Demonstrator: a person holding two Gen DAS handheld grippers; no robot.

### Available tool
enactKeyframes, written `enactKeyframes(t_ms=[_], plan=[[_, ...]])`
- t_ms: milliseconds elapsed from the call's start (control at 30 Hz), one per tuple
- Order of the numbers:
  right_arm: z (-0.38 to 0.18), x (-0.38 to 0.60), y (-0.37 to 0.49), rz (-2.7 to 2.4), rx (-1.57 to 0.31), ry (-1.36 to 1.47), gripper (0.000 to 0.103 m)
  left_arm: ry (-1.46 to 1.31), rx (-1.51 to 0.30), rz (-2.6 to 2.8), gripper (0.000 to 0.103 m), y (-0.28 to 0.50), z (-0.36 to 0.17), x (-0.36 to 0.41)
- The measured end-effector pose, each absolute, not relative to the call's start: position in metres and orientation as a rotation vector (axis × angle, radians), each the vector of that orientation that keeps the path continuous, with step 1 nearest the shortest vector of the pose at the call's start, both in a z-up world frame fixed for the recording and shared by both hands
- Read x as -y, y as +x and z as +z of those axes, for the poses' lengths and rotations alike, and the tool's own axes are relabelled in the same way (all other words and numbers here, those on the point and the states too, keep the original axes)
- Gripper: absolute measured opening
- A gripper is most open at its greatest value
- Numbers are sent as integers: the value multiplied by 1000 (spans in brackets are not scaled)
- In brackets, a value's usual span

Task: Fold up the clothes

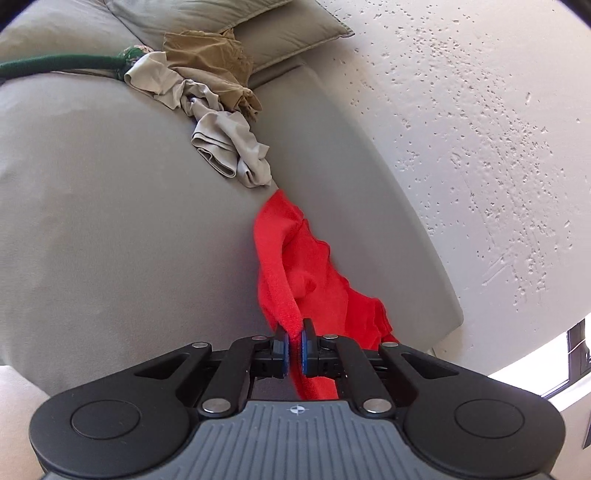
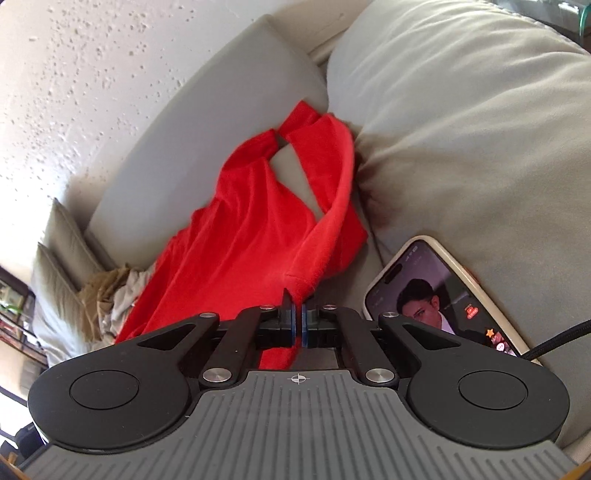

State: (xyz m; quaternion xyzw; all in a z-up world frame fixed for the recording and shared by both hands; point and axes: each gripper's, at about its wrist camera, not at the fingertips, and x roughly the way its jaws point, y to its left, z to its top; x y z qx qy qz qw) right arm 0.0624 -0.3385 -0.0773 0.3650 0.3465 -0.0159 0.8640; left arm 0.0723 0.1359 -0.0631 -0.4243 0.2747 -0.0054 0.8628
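A red garment (image 1: 295, 266) lies crumpled along the back edge of a grey sofa seat (image 1: 110, 221). My left gripper (image 1: 294, 334) is shut on a bunched end of the red cloth, which hangs down between its blue pads. In the right wrist view the same red garment (image 2: 251, 229) stretches away from me, its neck opening gaping. My right gripper (image 2: 298, 308) is shut on a seam at the garment's near edge. A heap of beige and tan clothes (image 1: 210, 99) sits farther along the seat.
A phone (image 2: 439, 291) with a lit screen and a dark cable lies on a cushion (image 2: 480, 129) right of my right gripper. Cushions (image 1: 258, 33) stand at the sofa's far end. A textured white wall (image 1: 480, 129) runs behind. A green strap (image 1: 55, 66) crosses the far left.
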Motion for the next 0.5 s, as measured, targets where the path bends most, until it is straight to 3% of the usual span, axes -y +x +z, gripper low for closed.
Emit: enactKeyframes(t_ms=[400, 500], plan=[[-105, 317, 31, -54, -927, 677, 3, -697, -792, 127, 8, 51, -101, -131], [-102, 317, 30, -51, -969, 639, 8, -646, -819, 168, 24, 48, -91, -129]])
